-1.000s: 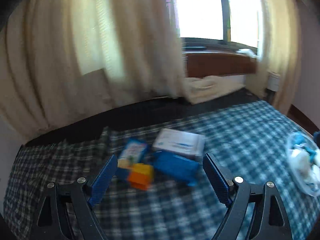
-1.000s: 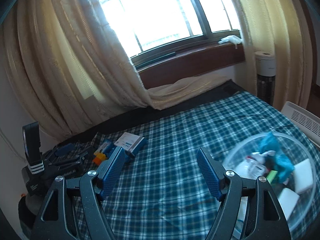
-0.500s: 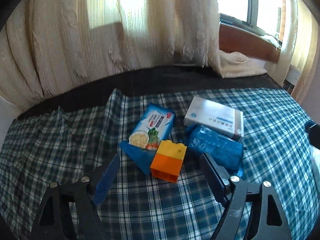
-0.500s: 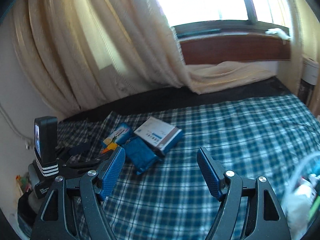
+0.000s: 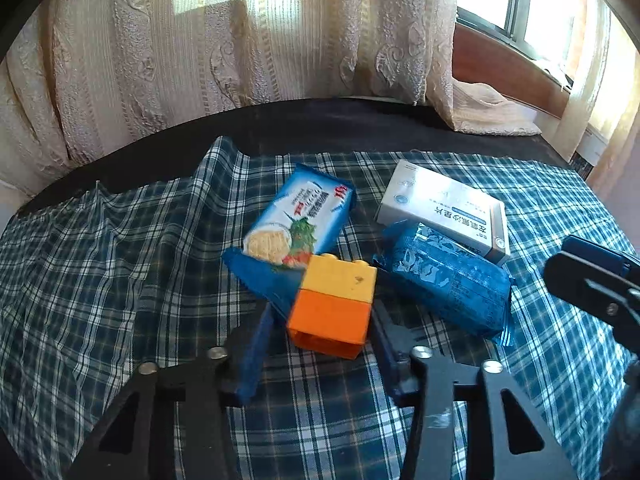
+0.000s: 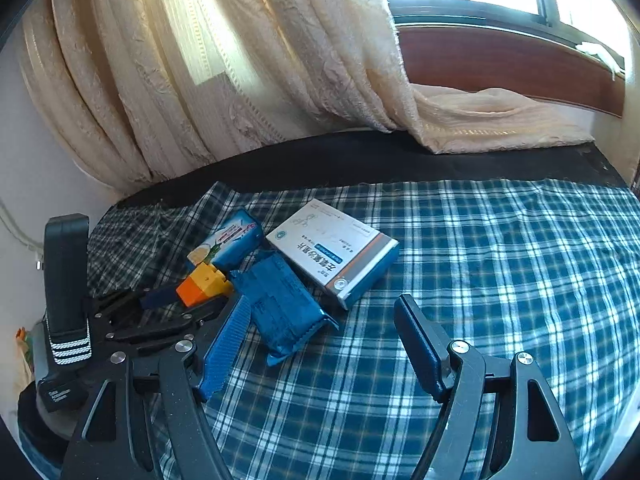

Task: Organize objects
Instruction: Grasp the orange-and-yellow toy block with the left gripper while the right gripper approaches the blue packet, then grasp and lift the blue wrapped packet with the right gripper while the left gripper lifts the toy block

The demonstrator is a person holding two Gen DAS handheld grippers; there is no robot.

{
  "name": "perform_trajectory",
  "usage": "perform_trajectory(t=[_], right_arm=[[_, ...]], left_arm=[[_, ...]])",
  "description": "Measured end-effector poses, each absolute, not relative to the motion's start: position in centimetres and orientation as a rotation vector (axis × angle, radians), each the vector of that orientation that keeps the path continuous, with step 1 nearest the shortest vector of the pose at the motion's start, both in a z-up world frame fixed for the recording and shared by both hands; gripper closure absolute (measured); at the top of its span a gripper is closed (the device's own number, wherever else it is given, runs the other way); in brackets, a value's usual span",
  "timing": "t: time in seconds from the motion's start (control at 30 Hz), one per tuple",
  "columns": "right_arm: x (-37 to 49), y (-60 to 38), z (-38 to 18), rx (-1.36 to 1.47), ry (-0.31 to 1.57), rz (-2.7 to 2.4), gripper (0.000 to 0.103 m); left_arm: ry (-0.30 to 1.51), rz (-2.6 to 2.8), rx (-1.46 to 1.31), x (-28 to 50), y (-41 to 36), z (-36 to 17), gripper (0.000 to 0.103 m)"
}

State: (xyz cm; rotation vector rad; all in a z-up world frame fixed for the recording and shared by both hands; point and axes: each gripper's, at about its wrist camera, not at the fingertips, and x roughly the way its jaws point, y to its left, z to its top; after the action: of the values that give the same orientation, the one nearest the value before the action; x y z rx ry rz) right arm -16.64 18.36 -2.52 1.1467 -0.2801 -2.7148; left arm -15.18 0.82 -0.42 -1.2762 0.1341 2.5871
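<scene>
A toy block, yellow above orange [image 5: 334,305], lies on the blue plaid cloth [image 5: 120,264]. My left gripper [image 5: 322,332] has one finger on each side of it, close to its sides; whether they press it I cannot tell. Behind it lie a blue noodle packet [image 5: 300,220], a dark blue foil packet [image 5: 448,280] and a white medicine box [image 5: 444,208]. In the right wrist view the block [image 6: 202,282] sits between the left fingers. My right gripper [image 6: 320,342] is open and empty, just in front of the foil packet [image 6: 280,304] and the box [image 6: 332,252].
Cream curtains [image 5: 240,40] hang behind the bed, above a black strip [image 5: 320,124] at the cloth's far edge. A window and wooden sill [image 6: 512,56] are at the back right. My right gripper's body shows at the right edge of the left wrist view [image 5: 596,288].
My left gripper has moved forward to the block and its fingers have narrowed around it. My right gripper has swung left from the clear bowl to the pile of packets.
</scene>
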Motion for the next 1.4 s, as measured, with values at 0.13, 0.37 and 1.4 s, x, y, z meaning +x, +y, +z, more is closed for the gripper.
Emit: perform_trajectory(t=[0.13, 0.37, 1.4], right_arm=[[-16.9, 17.7, -2.8, 1.147, -0.253, -2.692, 0.028], [-17.6, 16.7, -3.2, 1.147, -0.211, -2.658, 0.028], [-19.8, 13.6, -6.1, 1.266, 0.036, -2.64, 0.061]], left_arm=[[0.125, 2.58, -1.265, -14.9, 0.5, 0.2, 0.066], [0.079, 2.59, -1.218, -14.5, -0.6, 2.0, 0.07], [0.056, 2.61, -1.166, -14.1, -1.2, 3.6, 0.07]])
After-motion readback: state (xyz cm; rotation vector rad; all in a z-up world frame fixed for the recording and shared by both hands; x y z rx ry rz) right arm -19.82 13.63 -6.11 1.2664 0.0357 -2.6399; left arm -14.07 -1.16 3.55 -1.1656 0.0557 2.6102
